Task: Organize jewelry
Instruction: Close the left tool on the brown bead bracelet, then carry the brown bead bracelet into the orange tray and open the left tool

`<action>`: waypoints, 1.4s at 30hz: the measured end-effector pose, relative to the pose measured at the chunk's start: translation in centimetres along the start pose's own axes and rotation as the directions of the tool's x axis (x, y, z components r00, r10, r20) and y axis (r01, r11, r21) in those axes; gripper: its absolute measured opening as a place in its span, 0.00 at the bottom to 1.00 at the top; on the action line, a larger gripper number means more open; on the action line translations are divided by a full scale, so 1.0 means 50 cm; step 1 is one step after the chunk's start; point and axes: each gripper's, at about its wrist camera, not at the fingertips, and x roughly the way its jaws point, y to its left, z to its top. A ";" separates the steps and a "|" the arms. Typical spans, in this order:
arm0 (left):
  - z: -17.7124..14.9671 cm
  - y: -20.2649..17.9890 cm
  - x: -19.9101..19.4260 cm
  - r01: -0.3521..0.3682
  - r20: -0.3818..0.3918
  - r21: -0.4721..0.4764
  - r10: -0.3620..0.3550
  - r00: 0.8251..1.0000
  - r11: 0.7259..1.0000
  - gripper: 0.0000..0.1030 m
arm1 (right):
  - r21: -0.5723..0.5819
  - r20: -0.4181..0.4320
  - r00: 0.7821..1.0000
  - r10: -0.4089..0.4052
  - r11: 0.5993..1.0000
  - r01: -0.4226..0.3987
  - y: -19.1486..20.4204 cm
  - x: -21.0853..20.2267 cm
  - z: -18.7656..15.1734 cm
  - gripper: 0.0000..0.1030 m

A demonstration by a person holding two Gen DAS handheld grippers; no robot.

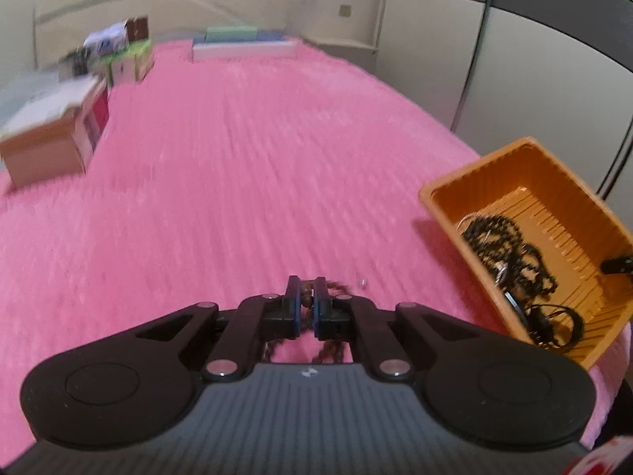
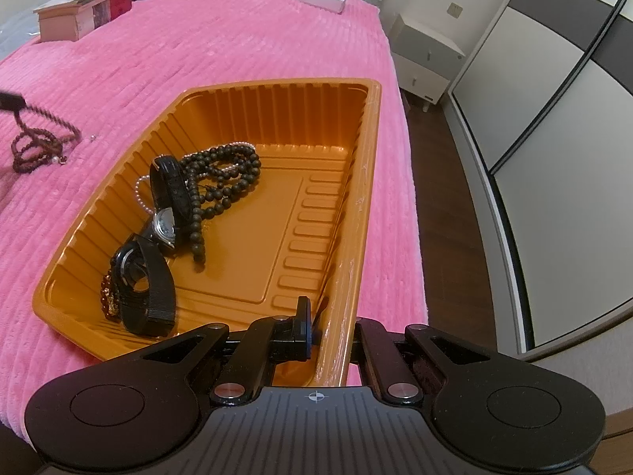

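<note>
you're working over a pink ribbed bedspread (image 2: 237,59), with boxes (image 2: 85,10) along its far edge, a white nightstand (image 2: 425,59) and grey-and-white wardrobe doors (image 2: 554,79) beside it. no writing is readable. your left gripper (image 1: 305,297) is pinched on a brown bead strand (image 2: 39,138) left of the orange tray (image 2: 356,206). your right gripper (image 2: 328,316) clamps the tray's near rim; watches (image 2: 164,221) and black beads (image 2: 221,178) lie inside.
</note>
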 end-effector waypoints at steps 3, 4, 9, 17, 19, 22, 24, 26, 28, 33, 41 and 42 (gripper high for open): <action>0.031 0.001 -0.029 -0.002 0.031 0.039 0.001 1.000 0.999 0.05 | -0.001 0.000 1.000 0.000 1.000 0.000 0.000 0.000 0.000 0.04; 0.041 0.003 -0.038 -0.001 0.040 0.046 -0.001 0.999 0.999 0.05 | -0.002 0.000 1.000 0.000 1.000 0.000 0.000 -0.001 0.000 0.04; 0.082 0.009 -0.082 0.001 0.089 0.072 -0.007 0.996 0.997 0.05 | -0.004 -0.001 1.000 -0.002 1.000 0.002 -0.001 -0.002 0.001 0.04; 0.148 0.013 -0.157 -0.007 0.185 0.106 -0.013 0.983 0.994 0.04 | -0.006 0.001 1.000 -0.003 1.000 0.003 -0.001 -0.006 0.002 0.04; 0.163 0.011 -0.173 -0.011 0.202 0.123 -0.014 0.979 0.992 0.04 | -0.007 0.002 1.000 -0.004 1.000 0.004 -0.002 -0.006 0.002 0.04; 0.182 0.006 -0.191 -0.007 0.220 0.141 -0.024 0.975 0.990 0.04 | -0.007 0.002 1.000 -0.004 1.000 0.004 -0.001 -0.007 0.002 0.04; 0.191 0.002 -0.198 -0.005 0.221 0.160 -0.031 0.975 0.987 0.04 | -0.008 0.002 1.000 -0.004 1.000 0.004 -0.001 -0.007 0.002 0.04; 0.200 -0.005 -0.201 0.000 0.215 0.184 -0.040 0.976 0.983 0.04 | -0.008 0.003 1.000 -0.004 1.000 0.004 -0.002 -0.008 0.001 0.04; 0.204 -0.010 -0.202 0.002 0.208 0.209 -0.046 0.977 0.978 0.04 | -0.008 0.002 1.000 -0.005 1.000 0.005 -0.002 -0.008 0.001 0.04; 0.214 -0.034 -0.196 0.003 0.187 0.271 -0.056 0.981 0.962 0.04 | -0.008 0.004 1.000 -0.004 1.000 0.004 -0.005 -0.009 0.002 0.04; 0.225 -0.079 -0.192 0.033 0.165 0.355 -0.097 0.981 0.934 0.04 | -0.010 0.003 1.000 -0.005 1.000 0.005 -0.003 -0.010 0.001 0.04; 0.226 -0.086 -0.192 0.041 0.162 0.367 -0.107 0.981 0.929 0.04 | -0.009 0.003 1.000 -0.005 1.000 0.005 -0.003 -0.011 0.002 0.04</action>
